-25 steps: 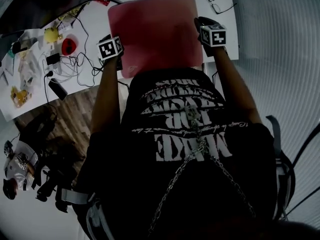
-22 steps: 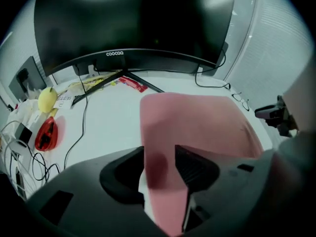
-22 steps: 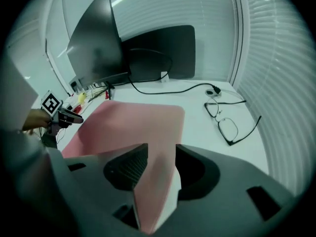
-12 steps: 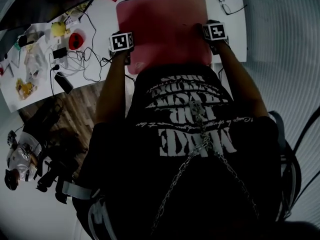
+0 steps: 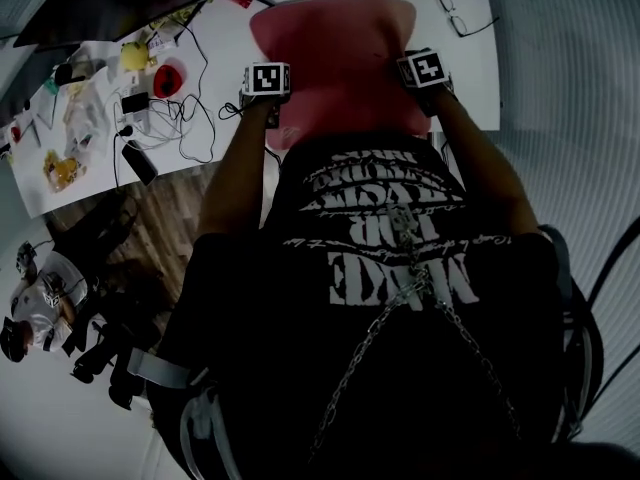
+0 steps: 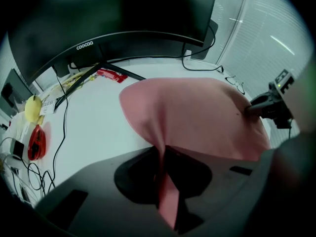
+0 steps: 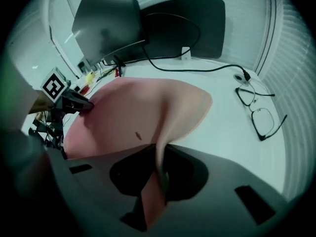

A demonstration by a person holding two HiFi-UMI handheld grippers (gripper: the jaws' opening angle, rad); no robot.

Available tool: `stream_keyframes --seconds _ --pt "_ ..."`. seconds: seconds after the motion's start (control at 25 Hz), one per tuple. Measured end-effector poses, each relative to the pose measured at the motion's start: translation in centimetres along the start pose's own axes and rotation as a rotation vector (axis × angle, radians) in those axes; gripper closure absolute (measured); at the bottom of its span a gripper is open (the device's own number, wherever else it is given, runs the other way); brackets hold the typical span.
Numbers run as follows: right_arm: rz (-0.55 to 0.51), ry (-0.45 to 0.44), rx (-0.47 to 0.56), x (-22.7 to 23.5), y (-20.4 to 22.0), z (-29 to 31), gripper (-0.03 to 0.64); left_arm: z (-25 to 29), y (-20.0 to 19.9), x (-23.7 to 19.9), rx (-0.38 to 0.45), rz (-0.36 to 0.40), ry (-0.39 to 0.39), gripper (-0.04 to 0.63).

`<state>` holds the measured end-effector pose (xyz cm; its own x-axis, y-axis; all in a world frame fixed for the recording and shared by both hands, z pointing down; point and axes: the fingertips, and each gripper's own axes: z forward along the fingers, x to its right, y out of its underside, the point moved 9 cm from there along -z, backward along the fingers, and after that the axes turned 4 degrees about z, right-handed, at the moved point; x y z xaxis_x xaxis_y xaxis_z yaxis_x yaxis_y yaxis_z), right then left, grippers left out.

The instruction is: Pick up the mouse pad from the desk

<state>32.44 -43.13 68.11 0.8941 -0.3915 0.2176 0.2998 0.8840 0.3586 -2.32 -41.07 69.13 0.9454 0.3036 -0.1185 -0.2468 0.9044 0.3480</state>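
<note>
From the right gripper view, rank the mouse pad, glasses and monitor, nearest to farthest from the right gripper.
1. mouse pad: centre, pinched between the closing jaws.
2. glasses: lying to the right.
3. monitor: standing far back, left.

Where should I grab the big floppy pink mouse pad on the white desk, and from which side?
Pinch its two opposite side edges, one gripper from each side. The pink mouse pad is thin and wide, so one grip would likely let it sag. The left gripper and right gripper are closing on those edges, pad between their jaws.
</note>
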Motion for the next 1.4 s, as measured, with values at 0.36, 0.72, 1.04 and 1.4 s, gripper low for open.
stream_keyframes --seconds 0.36,0.72,1.04,1.4 --pt "0.113 -0.194 0.191 -2.7 0.9 -8.1 0.563 -6.6 1.2 1.7 0.208 -0.061 0.043 0.538" --pt "0.095 -0.236 0.462 -4.1 0.7 -18.2 0.565 -17.7 0.4 3.9 0.511 -0.007 0.036 0.539" --pt "-0.018 -0.211 0.655 -6.3 -4.0 -28.9 0.564 -28.3 -4.8 6.3 0.686 0.063 0.061 0.54" --pt "-0.095 -0.202 0.767 -8.1 -6.7 -35.7 0.563 -36.2 -6.9 6.2 0.773 0.1 0.038 0.54"
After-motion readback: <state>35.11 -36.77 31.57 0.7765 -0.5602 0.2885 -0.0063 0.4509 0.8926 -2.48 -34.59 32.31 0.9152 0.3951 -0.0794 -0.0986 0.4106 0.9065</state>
